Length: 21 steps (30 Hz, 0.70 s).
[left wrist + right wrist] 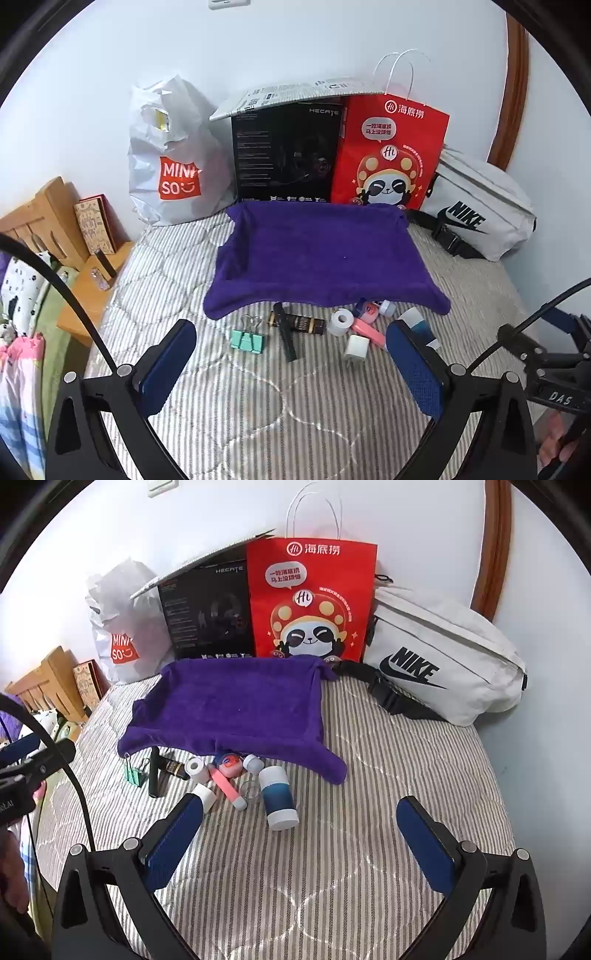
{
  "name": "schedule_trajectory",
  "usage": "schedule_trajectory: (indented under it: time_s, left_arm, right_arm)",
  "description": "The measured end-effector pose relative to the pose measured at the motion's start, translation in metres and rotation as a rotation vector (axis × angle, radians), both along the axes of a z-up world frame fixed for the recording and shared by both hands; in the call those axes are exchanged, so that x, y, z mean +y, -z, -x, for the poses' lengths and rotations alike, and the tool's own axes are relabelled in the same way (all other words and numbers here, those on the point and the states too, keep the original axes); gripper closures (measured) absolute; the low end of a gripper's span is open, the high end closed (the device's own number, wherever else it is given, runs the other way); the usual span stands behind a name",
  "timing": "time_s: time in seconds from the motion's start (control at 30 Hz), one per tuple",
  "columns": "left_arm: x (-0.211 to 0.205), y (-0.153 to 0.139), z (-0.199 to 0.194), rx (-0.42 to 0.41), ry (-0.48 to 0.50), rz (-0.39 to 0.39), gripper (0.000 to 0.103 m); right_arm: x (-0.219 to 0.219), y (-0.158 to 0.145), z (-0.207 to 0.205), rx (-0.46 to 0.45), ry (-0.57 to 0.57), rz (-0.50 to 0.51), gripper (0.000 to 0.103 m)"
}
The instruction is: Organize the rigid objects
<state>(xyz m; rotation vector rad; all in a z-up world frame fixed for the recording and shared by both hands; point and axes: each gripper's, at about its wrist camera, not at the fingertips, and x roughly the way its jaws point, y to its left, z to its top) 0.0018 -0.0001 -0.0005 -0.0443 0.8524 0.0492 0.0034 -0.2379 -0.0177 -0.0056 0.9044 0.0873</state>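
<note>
The small rigid items lie in a loose cluster on the striped bedspread (332, 849), just beyond the fingertips of both grippers and at the near edge of the purple towel (325, 254).

Ahead of the left gripper (291, 354), between its two fingers in the view, lie the green binder clips (248, 338), a dark brown bottle (301, 323) with a black stick (286, 332) across it, a white tape roll (341, 321), a pink tube (367, 332) and a white cube charger (356, 347). The left gripper's fingers are spread wide and grasp nothing.

From the right gripper (299, 825), the blue-and-white cylinder (279, 797) lies on its side just past the gap between the fingers, nearer the left finger. A clear cup (251, 788) is beside it, and a small round red-and-blue tin (228, 763) and a little white-capped jar (252, 762) sit at the towel's edge. The right gripper's fingers are also fully released, with only bedspread between them.

Beyond the towel, against the wall, stand a white Miniso bag (173, 158), a black Hecate box (284, 155), a red panda paper bag (312, 598) and a white Nike pouch (443, 653).
</note>
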Motion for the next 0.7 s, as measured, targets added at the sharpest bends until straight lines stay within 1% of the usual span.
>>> schedule_trajectory:
  time_s: [0.07, 0.1, 0.13, 0.2, 0.3, 0.43, 0.5, 0.7]
  left_arm:
    - [-0.001, -0.004, -0.002, -0.006, 0.018, -0.002, 0.000]
    - [-0.004, -0.007, 0.002, -0.027, 0.018, -0.012, 0.000]
    - [-0.003, -0.008, 0.002, -0.030, 0.015, -0.016, 0.000]
    - [-0.004, -0.003, 0.005, -0.050, 0.019, -0.029, 0.000]
    - [0.000, -0.001, 0.012, -0.061, 0.015, -0.011, 0.000]
    - [0.002, 0.000, 0.015, -0.048, 0.000, -0.021, 0.000]
    - [0.004, 0.001, 0.014, -0.045, -0.001, -0.017, 0.000]
    - [0.003, 0.000, 0.014, -0.036, 0.000, -0.028, 0.000]
  right_arm:
    - [0.001, 0.002, 0.001, -0.001, -0.003, 0.002, 0.000]
    - [0.001, 0.003, 0.001, 0.001, -0.003, 0.004, 0.000]
    - [0.002, -0.007, -0.001, 0.004, -0.002, 0.006, 0.000]
    - [0.003, -0.008, -0.002, 0.009, -0.004, 0.009, 0.000]
    - [-0.001, -0.009, 0.003, -0.004, 0.006, -0.002, 0.000]
    - [0.002, -0.021, -0.004, 0.001, 0.004, 0.011, 0.000]
    - [0.000, -0.012, 0.007, -0.018, 0.021, 0.002, 0.000]
    - [-0.004, -0.017, 0.008, -0.024, 0.026, 0.000, 0.000]
